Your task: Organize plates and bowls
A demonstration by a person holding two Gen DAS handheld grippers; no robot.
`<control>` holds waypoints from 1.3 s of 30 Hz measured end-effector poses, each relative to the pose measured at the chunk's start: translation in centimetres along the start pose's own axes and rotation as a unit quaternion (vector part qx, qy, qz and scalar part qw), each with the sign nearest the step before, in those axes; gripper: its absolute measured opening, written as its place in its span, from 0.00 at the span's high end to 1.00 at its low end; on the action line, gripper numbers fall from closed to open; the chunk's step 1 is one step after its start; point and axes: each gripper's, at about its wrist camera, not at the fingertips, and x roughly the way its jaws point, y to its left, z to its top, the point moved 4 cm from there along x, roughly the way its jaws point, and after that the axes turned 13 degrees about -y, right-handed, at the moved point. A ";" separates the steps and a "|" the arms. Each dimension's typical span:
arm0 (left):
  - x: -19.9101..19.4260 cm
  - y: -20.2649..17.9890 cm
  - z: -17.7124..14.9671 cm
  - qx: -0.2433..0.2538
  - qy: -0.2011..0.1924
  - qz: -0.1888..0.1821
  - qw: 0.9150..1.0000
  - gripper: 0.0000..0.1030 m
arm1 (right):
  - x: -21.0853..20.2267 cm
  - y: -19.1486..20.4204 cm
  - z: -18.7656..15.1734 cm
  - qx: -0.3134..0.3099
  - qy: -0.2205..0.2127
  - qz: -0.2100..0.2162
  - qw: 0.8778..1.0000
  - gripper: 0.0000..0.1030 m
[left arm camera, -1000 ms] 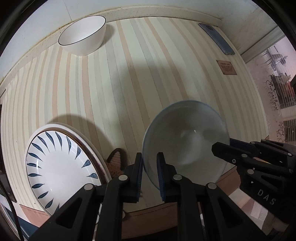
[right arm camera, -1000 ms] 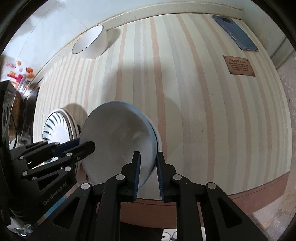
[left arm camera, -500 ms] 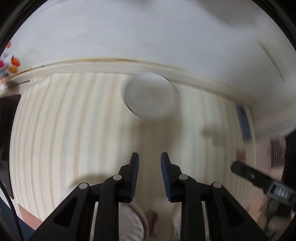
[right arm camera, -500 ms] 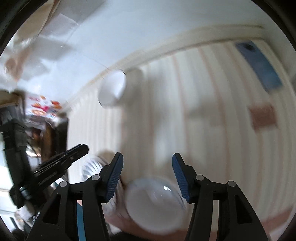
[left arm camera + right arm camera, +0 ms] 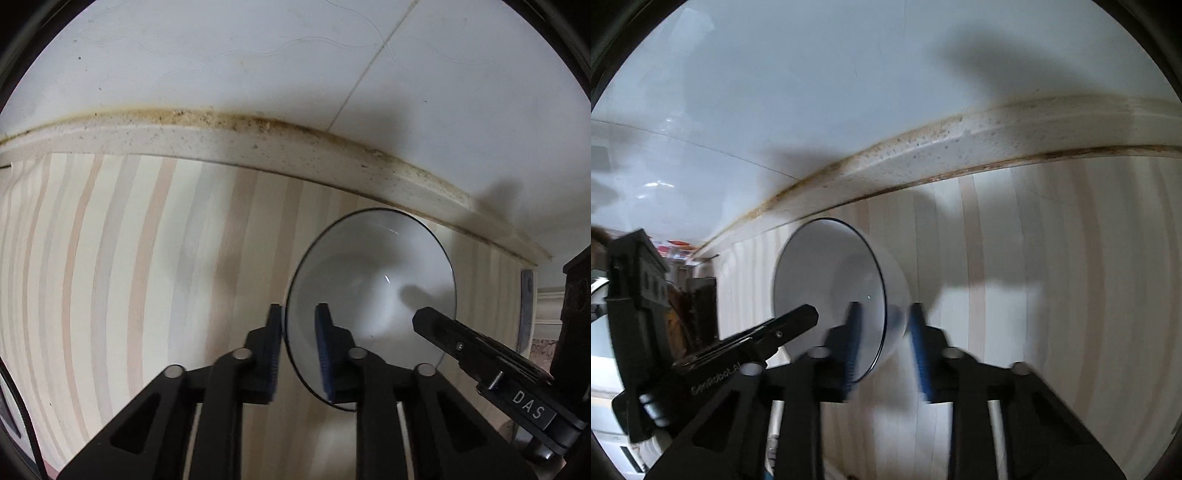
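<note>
Striped cloth in cream, peach and grey covers the table (image 5: 110, 295), running back to a stained pale ledge (image 5: 221, 142) under a white wall. Near that ledge stands a white bowl (image 5: 373, 291) with a thin dark rim; nothing shows inside it. The left gripper (image 5: 298, 343) straddles its near rim, jaws slightly apart. The right gripper (image 5: 884, 343), blurred, brackets the opposite rim (image 5: 882, 295), jaws parted.
</note>
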 end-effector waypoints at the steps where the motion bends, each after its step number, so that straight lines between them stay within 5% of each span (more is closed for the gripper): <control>1: -0.1 0.0 -0.1 0.003 -0.004 0.000 1.000 0.87 | 0.1 -0.1 0.0 -0.003 -0.002 -0.004 1.000 0.84; 12: -3.1 -0.4 -1.0 0.026 -0.019 -0.011 0.999 0.88 | -2.0 0.7 -1.2 -0.014 -0.026 -0.018 0.999 0.84; 22: -10.2 -3.7 -3.9 0.072 -0.049 -0.038 0.996 0.88 | -9.8 1.3 -3.8 -0.015 -0.063 -0.013 0.998 0.84; 33: -17.4 -8.4 -10.5 0.127 -0.072 -0.075 0.986 0.88 | -21.0 0.8 -11.6 -0.009 -0.107 -0.028 0.994 0.84; 39: -18.3 -9.5 -15.7 0.151 -0.052 -0.088 0.983 0.88 | -24.2 -0.7 -16.7 0.008 -0.112 -0.037 0.993 0.84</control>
